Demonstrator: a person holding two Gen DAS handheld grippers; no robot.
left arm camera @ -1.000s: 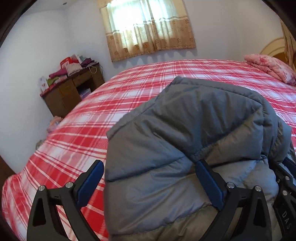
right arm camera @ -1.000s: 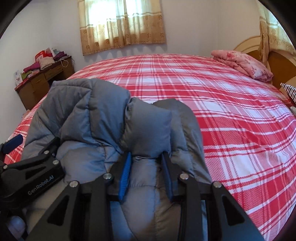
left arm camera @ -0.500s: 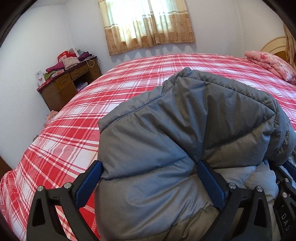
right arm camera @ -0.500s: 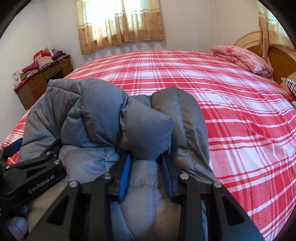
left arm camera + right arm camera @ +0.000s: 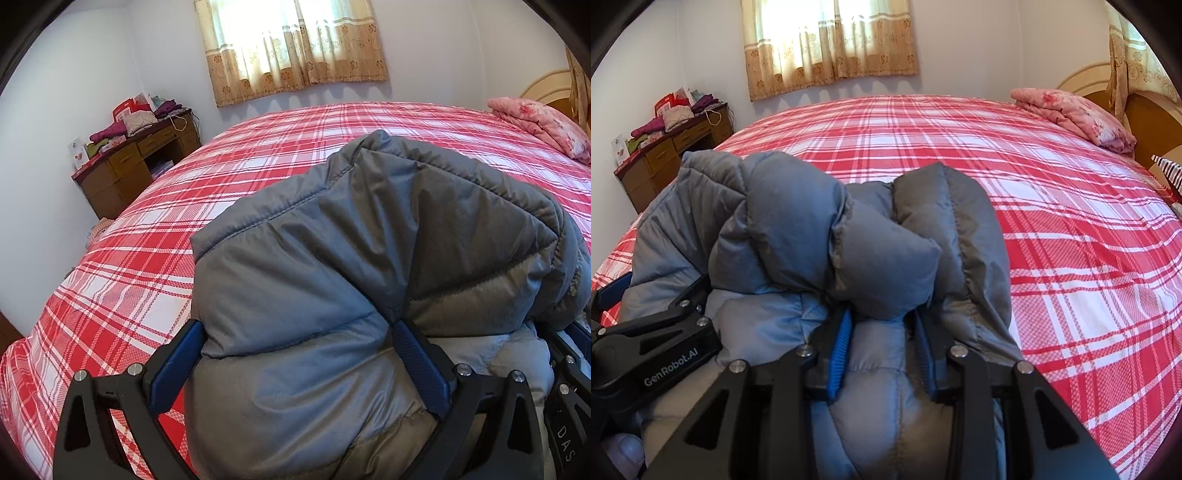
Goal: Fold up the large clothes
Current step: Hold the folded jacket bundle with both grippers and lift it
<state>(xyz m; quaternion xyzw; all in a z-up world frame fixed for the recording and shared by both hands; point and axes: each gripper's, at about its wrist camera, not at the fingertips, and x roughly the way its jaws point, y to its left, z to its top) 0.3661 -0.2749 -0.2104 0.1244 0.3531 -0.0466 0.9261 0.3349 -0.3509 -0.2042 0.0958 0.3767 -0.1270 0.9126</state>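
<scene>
Jacket (image 5: 332, 266) (grey, puffy) bunched over bed (image 5: 147, 236); left claw (image 5: 295, 354) and right claw (image 5: 881, 343) both pinching it.

One grey padded jacket (image 5: 369, 266), two grippers (left (image 5: 295, 354), right (image 5: 882, 328)), one plaid-covered bed (image 5: 1052, 229), one pink folded quilt (image 5: 1078, 114), one wooden desk (image 5: 136, 162), one curtain (image 5: 291, 48).

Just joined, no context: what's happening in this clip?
A person with a gripper in each hand is folding a grey puffer jacket on a bed with a red plaid sheet. The right gripper is clamped on a bunched fold; the left gripper has jacket bulk between wide-set jaws. The jacket sits bundled at the near edge.
</scene>
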